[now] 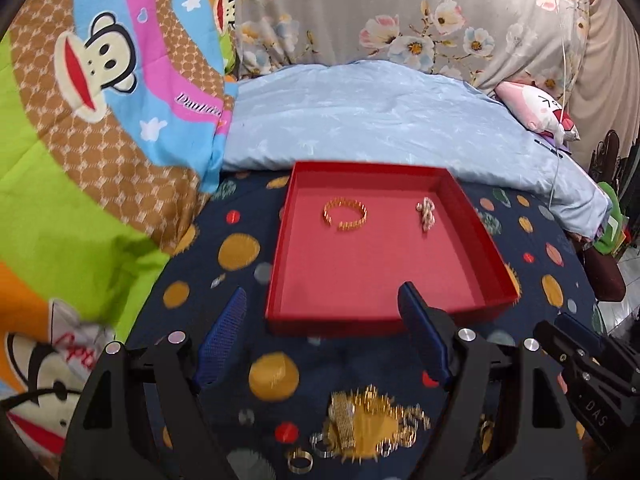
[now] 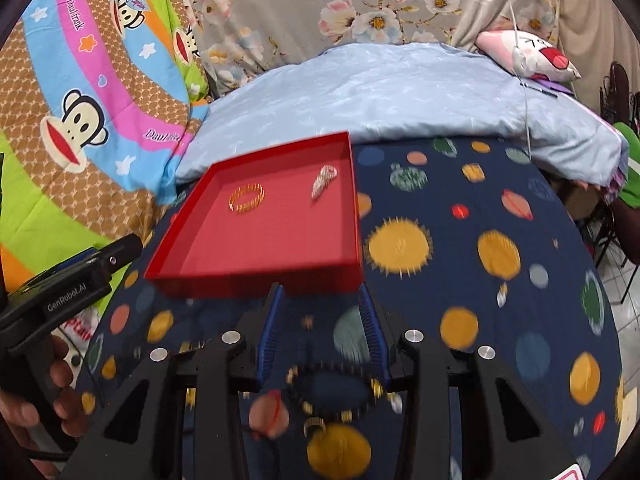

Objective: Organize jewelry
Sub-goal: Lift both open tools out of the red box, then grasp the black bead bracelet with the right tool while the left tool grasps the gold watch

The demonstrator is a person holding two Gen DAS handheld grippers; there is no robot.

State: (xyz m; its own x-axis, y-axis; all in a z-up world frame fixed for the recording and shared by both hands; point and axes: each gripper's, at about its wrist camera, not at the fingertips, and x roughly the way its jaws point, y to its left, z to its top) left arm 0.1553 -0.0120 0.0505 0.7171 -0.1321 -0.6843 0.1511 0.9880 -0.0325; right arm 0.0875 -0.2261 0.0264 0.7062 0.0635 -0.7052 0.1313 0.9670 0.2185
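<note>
A red tray (image 1: 472,220) (image 2: 356,216) sits on the navy planet-print cloth. Inside it lie a gold bracelet (image 1: 345,215) (image 2: 247,197) and a silver bracelet (image 1: 425,214) (image 2: 323,181). My left gripper (image 1: 324,332) is open and empty, its blue fingers just before the tray's near wall. Below it lies a loose pile of gold and silver jewelry (image 1: 368,424) with small rings (image 1: 300,460). My right gripper (image 2: 322,320) is open and empty near the tray's front right corner. A dark beaded bracelet (image 2: 332,392) and a ring (image 2: 314,426) lie under it.
A light blue quilt (image 1: 360,120) lies behind the tray. A monkey-print blanket (image 1: 100,120) is at the left. The right gripper's body (image 1: 592,364) shows at the left view's right edge, and the left gripper's body (image 2: 68,280) at the right view's left.
</note>
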